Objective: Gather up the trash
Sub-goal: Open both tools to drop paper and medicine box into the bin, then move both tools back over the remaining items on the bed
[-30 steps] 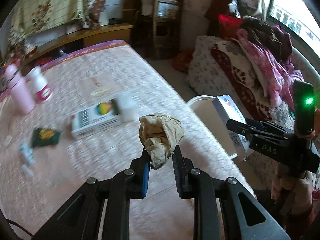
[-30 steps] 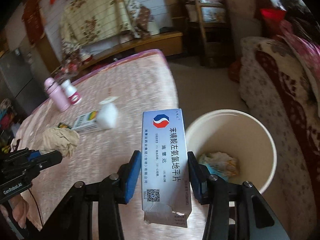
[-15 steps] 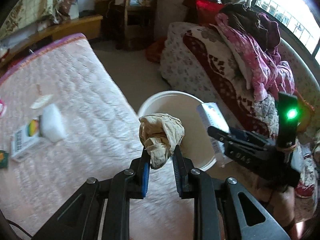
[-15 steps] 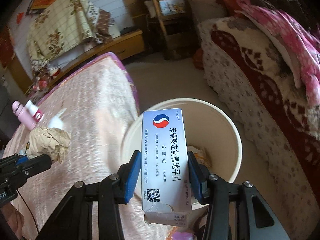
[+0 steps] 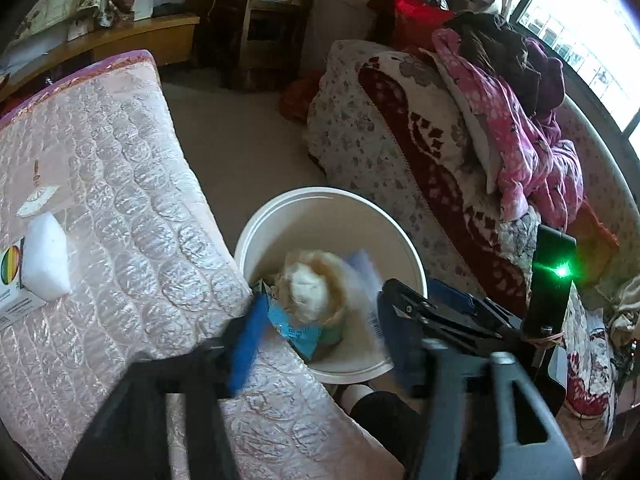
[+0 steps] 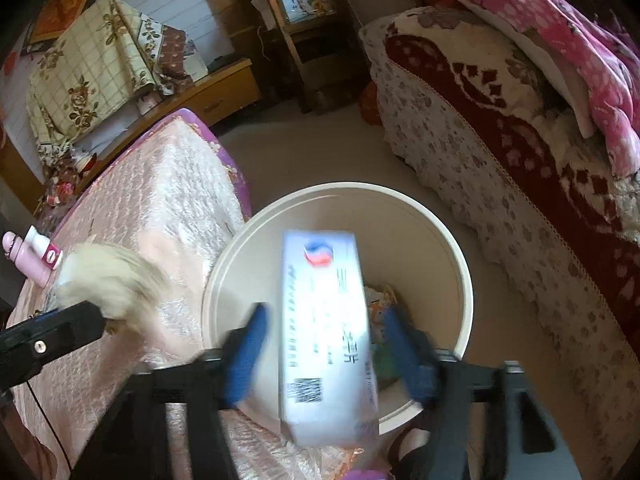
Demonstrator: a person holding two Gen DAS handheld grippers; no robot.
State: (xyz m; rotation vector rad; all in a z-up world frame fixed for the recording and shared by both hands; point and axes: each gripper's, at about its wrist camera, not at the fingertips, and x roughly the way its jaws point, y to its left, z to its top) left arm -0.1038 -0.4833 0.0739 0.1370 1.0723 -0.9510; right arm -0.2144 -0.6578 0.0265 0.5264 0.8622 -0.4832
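the left claw (image 5: 320, 332) is opening, and the crumpled brown paper ball (image 5: 314, 288) is blurry between its blue pads, above the round white bucket (image 5: 320, 200). the right claw (image 6: 324, 356) is opening too; the smooth white box (image 6: 326, 332) sits loose between its pads, above the bucket. only the right view shows pink bottles (image 6: 24, 258) on the bumpy pink bed (image 6: 160, 208).
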